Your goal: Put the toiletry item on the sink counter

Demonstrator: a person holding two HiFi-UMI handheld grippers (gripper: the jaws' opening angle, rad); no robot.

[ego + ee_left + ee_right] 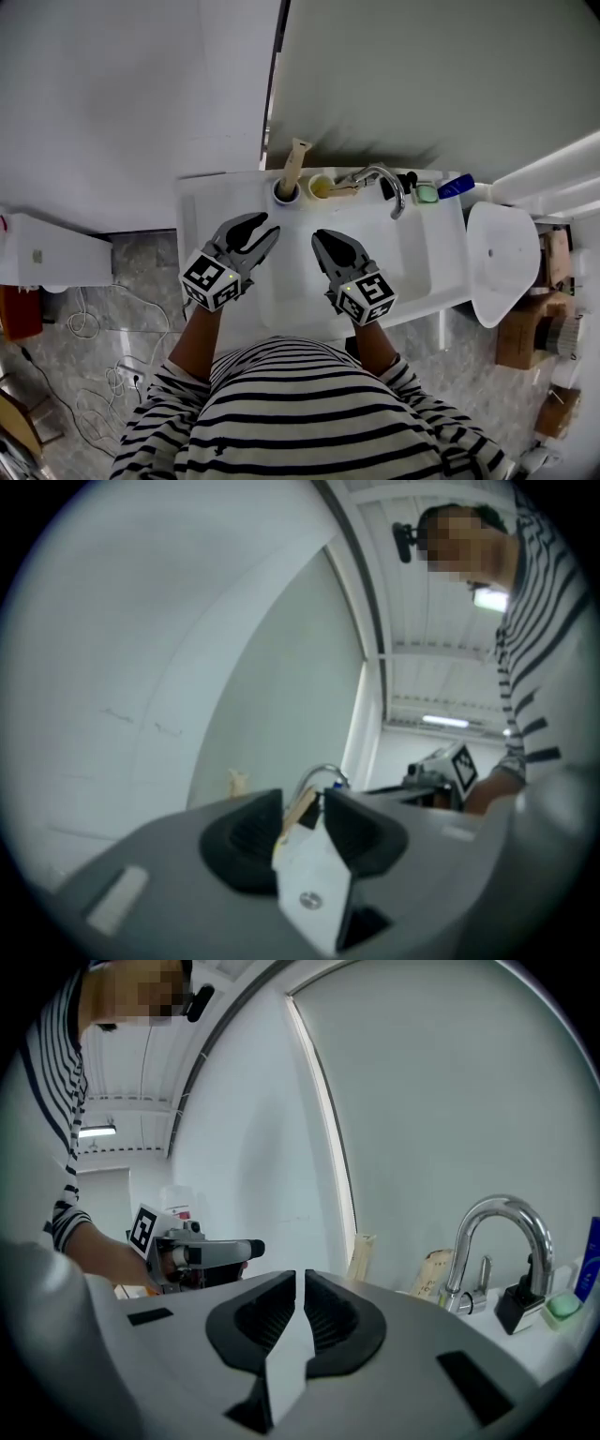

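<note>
Both hands are held over the white sink basin [281, 295], centre of the head view. The left gripper [268, 225] has its jaws partly apart with nothing between them. The right gripper [321, 236] has its jaws drawn almost together, leaving only a slit, and is empty.

The toiletries line the back ledge at upper centre:
- wooden-handled brush [294, 161], upright in a cup
- yellow cup [321, 187]
- faucet [386, 181]
- green soap [427, 194]
- blue tube [457, 186]

Which of these is the task's item cannot be told.
</note>
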